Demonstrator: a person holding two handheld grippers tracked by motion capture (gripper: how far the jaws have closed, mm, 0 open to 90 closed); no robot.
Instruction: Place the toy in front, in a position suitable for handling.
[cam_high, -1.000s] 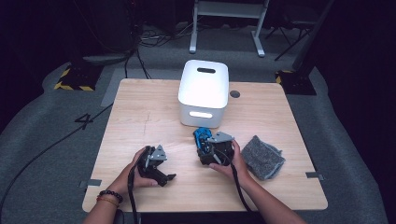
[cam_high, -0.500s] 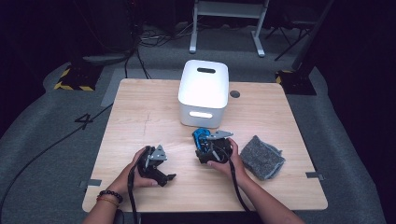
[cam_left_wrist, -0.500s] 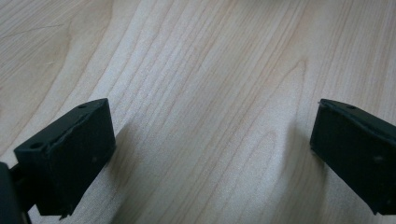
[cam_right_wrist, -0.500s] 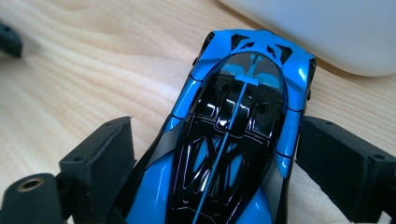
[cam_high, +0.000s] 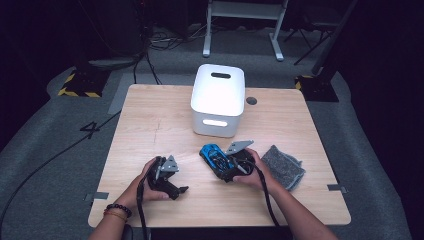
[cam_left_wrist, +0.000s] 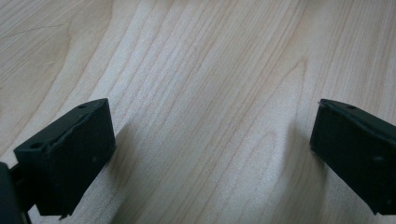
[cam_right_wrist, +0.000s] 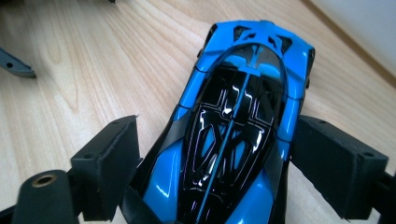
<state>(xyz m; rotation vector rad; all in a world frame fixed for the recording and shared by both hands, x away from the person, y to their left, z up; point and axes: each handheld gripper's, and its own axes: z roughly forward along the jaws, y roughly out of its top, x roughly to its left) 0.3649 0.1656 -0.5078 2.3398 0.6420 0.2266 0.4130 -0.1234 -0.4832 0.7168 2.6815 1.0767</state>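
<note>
A glossy blue and black toy car (cam_right_wrist: 233, 116) lies on the wooden table (cam_high: 150, 120), nose toward the white bin. My right gripper (cam_right_wrist: 217, 154) has one black jaw pressed to each side of the car; from above, the right gripper (cam_high: 220, 161) and the car (cam_high: 210, 151) sit just right of the table's middle, near the front. My left gripper (cam_high: 177, 191) rests on the table at the front left, held by a hand. Its jaws stand wide apart over bare wood, left gripper (cam_left_wrist: 210, 154).
A white bin (cam_high: 218, 100) with handle slots stands upside down at the back centre. A folded grey cloth (cam_high: 282, 166) lies right of the right hand. A small dark round spot (cam_high: 251, 100) marks the table beside the bin.
</note>
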